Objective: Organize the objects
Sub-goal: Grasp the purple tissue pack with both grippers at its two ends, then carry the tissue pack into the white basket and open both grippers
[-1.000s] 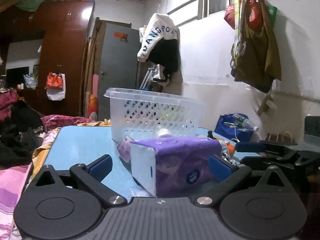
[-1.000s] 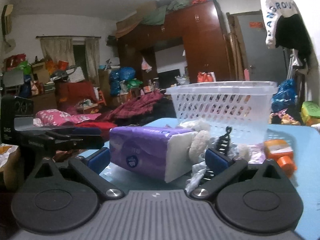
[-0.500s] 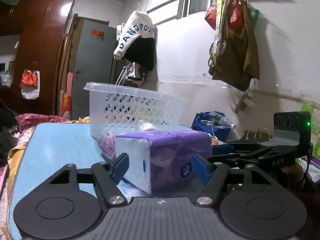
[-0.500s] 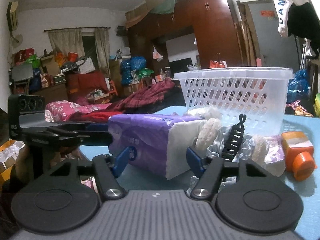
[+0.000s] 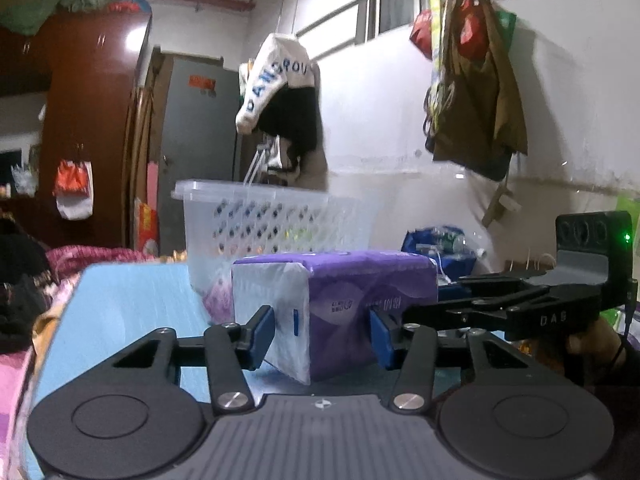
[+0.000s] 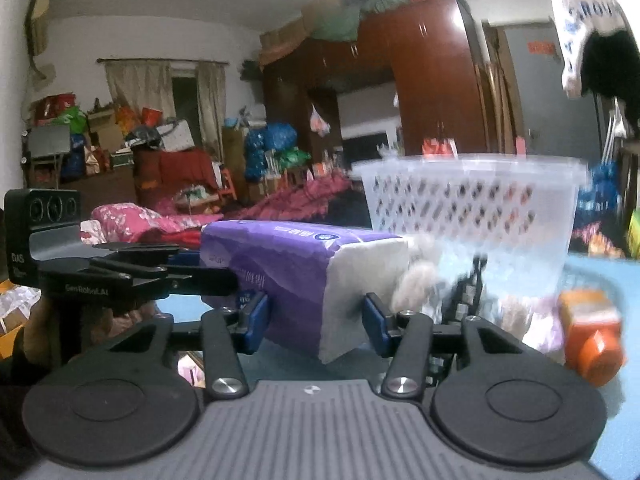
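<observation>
Two grippers, left [image 5: 322,330] and right [image 6: 312,318], clamp purple tissue pack [image 5: 360,304]; "DAS" on housing.

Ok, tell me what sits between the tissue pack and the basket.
In the right wrist view, a fluffy white item and black hair clip lie between tissue pack and basket.

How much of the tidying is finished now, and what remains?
Nothing visible is stowed yet; I cannot see inside the white basket. In hand: the left claw and right claw both clamp the purple tissue pack, one at each end. Left on the blue table: the orange bottle, black hair clip and fluffy items beside it.
</observation>
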`<action>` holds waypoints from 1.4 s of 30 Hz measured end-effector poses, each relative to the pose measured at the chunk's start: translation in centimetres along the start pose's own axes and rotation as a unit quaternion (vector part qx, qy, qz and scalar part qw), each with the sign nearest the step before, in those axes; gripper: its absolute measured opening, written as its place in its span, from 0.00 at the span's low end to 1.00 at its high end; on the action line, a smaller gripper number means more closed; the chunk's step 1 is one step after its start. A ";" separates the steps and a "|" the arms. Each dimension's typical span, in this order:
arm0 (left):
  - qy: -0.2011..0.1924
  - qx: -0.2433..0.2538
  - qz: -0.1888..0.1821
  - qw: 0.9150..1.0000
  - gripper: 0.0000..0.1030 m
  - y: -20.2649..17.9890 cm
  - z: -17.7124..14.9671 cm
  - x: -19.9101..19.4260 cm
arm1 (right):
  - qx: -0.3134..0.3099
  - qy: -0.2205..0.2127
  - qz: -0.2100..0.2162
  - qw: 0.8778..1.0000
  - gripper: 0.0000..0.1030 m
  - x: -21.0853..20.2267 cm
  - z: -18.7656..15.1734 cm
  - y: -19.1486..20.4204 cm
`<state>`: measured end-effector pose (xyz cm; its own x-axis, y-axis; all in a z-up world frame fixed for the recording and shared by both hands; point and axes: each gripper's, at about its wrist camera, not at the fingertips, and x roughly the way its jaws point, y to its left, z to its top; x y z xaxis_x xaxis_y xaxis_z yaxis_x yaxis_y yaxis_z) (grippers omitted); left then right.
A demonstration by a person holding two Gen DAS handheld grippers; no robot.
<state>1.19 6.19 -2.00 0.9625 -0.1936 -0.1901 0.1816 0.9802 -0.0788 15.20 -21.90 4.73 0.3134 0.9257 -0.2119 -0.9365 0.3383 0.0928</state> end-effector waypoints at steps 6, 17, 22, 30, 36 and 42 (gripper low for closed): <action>-0.055 0.032 0.005 0.998 0.51 -2.3 4.8 -1.4 | -0.051 -0.055 -0.013 0.997 0.52 -2.6 5.0 0.6; -0.016 0.024 -0.011 1.000 0.50 -0.5 18.3 10.3 | -0.038 -0.017 -0.084 0.996 0.51 2.1 16.1 -6.6; 0.101 -0.032 0.008 0.994 0.50 3.4 19.2 19.9 | 0.047 0.097 -0.099 0.989 0.51 10.0 16.0 -11.0; 0.196 -0.084 0.053 0.975 0.50 7.1 18.5 27.3 | 0.111 0.197 -0.126 0.966 0.51 17.2 15.4 -14.9; 0.234 -0.113 0.075 0.963 0.50 9.0 16.9 29.5 | 0.114 0.235 -0.145 0.954 0.51 18.0 14.0 -15.2; 0.237 -0.131 0.067 0.960 0.50 9.8 15.9 29.5 | 0.114 0.243 -0.152 0.951 0.59 17.1 13.9 -15.1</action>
<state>34.52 10.74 7.20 0.7628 -0.1242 -0.6346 -0.0542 0.9656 -0.2541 36.92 -8.86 13.24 0.4022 0.6110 -0.6818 -0.7390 0.6563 0.1522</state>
